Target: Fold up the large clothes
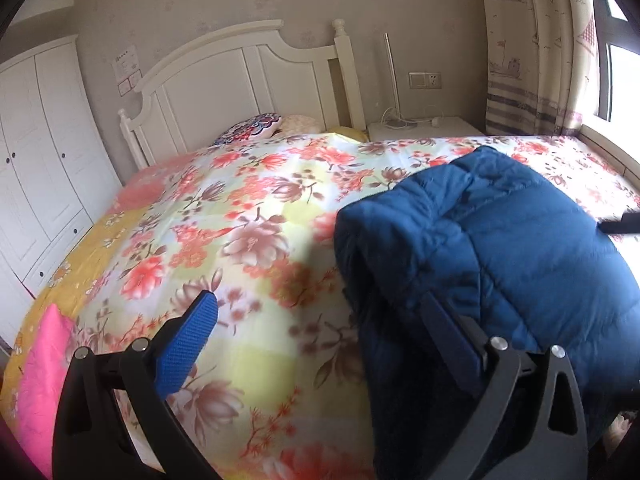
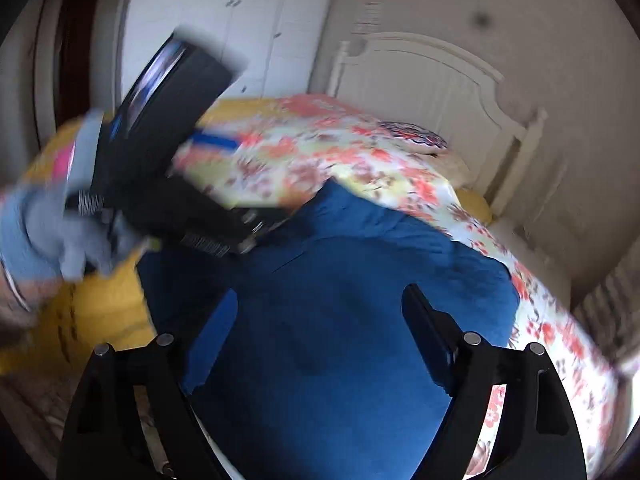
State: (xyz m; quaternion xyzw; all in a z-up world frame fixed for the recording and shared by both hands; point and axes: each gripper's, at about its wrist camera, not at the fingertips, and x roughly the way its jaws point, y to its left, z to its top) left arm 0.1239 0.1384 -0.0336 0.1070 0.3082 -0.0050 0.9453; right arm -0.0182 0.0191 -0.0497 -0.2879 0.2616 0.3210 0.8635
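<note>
A dark blue puffy jacket (image 1: 500,240) lies bunched in a folded heap on the floral quilt (image 1: 240,220) of a bed. In the left wrist view my left gripper (image 1: 320,320) stands open. Its left pad hangs over bare quilt and its right finger over the jacket's near left edge, with nothing pinched. The right wrist view is blurred. There my right gripper (image 2: 320,332) is open just above the jacket (image 2: 340,300), pads apart and not pressing the cloth. My left gripper (image 2: 240,180) shows at the upper left, held by a gloved hand (image 2: 52,232).
A white headboard (image 1: 240,76) and pillows (image 1: 252,130) are at the bed's far end. A white wardrobe (image 1: 44,152) stands left, a nightstand (image 1: 424,128) and curtain (image 1: 540,48) at the back right. A pink cloth (image 1: 44,372) lies at the near left corner.
</note>
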